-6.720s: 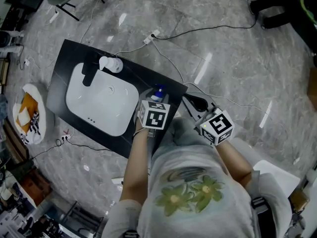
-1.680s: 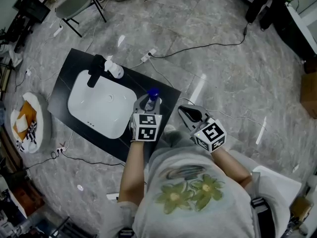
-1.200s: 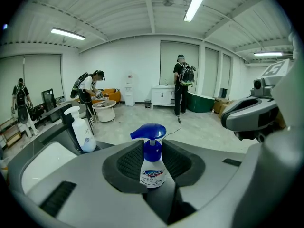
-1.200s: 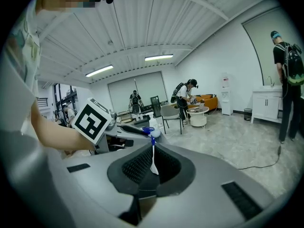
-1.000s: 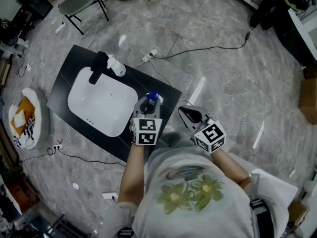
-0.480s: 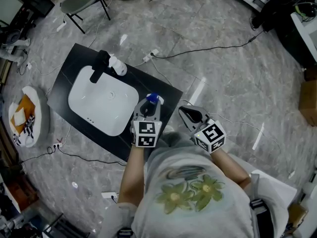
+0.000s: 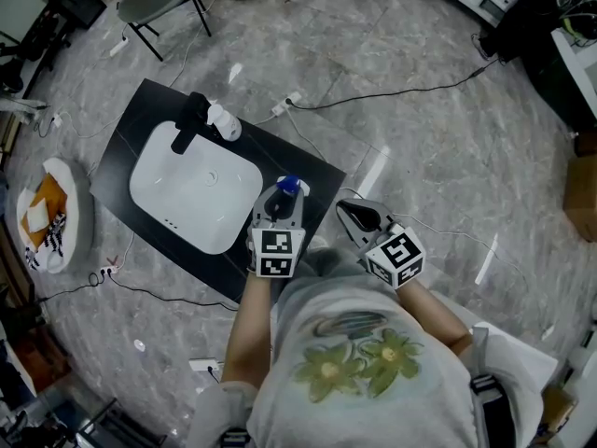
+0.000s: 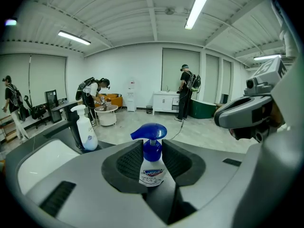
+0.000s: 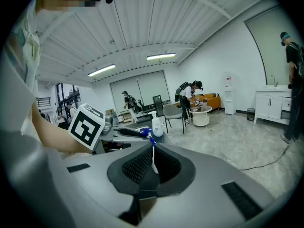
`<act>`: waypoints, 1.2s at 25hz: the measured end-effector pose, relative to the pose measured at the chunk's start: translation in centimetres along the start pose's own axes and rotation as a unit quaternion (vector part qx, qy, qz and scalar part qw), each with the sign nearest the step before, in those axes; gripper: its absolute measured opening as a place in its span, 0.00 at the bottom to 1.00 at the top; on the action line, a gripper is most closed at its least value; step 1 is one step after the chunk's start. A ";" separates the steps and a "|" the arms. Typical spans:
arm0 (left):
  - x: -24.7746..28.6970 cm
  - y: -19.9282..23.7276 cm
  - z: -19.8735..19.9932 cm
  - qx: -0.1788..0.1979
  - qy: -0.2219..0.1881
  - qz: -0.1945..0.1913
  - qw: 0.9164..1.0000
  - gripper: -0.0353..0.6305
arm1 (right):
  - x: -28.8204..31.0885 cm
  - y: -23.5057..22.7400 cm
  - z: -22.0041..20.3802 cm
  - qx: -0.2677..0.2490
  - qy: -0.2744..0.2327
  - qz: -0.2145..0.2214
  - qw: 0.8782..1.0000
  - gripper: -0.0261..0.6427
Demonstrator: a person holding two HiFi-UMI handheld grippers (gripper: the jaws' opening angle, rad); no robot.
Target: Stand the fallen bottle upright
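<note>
Blue-capped and clear-bodied, the plastic spray bottle stands upright on the black countertop. It is pinched at its shoulders between the dark ribbed fingers of the left gripper. To the left of those fingers lies the white oval basin. Beyond the fingertips and to their left, a white pump bottle stands beside the black faucet. The right gripper hangs apart over the grey marble floor, its fingers pressed almost together on nothing.
</note>
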State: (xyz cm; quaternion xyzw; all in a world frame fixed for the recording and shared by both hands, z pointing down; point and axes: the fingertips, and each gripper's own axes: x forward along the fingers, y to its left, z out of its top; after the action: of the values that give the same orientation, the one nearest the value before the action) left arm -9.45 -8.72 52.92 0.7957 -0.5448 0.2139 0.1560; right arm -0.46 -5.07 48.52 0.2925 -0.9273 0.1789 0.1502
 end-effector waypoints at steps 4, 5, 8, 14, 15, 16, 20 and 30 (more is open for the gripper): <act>0.3 0.2 0.0 -0.002 -0.003 0.007 1.000 0.25 | 0.3 0.0 -0.1 -0.002 0.000 0.004 1.000 0.10; 0.3 0.2 -0.1 -0.003 -0.004 0.008 1.000 0.25 | 0.2 0.0 -0.1 -0.002 0.001 0.004 1.000 0.10; 0.2 0.1 0.0 -0.006 -0.009 0.013 1.000 0.25 | 0.0 -0.1 -0.1 0.000 0.001 0.004 1.000 0.10; 0.4 0.1 0.0 -0.013 -0.014 0.024 1.000 0.25 | -0.1 -0.3 0.0 0.001 -0.002 0.006 1.000 0.10; 0.4 0.1 0.1 -0.014 -0.015 0.026 0.999 0.25 | -0.2 -0.3 0.0 0.001 -0.002 0.006 1.000 0.10; 0.4 0.2 0.1 -0.015 -0.015 0.028 0.999 0.25 | -0.2 -0.4 0.0 0.001 -0.002 0.005 1.000 0.10; 0.2 0.0 0.2 -0.021 -0.020 0.034 0.999 0.26 | -0.5 -0.5 -0.1 0.004 -0.002 0.005 1.000 0.10; -1.2 -1.3 -0.1 -0.038 -0.035 0.022 0.998 0.28 | -0.9 -0.3 -0.4 0.002 -0.003 0.014 1.000 0.10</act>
State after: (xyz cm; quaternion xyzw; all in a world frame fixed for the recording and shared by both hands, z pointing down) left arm -8.59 -7.27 52.40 0.7841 -0.5749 0.1684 0.1623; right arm 0.48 -4.66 48.63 0.2799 -0.9315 0.1823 0.1440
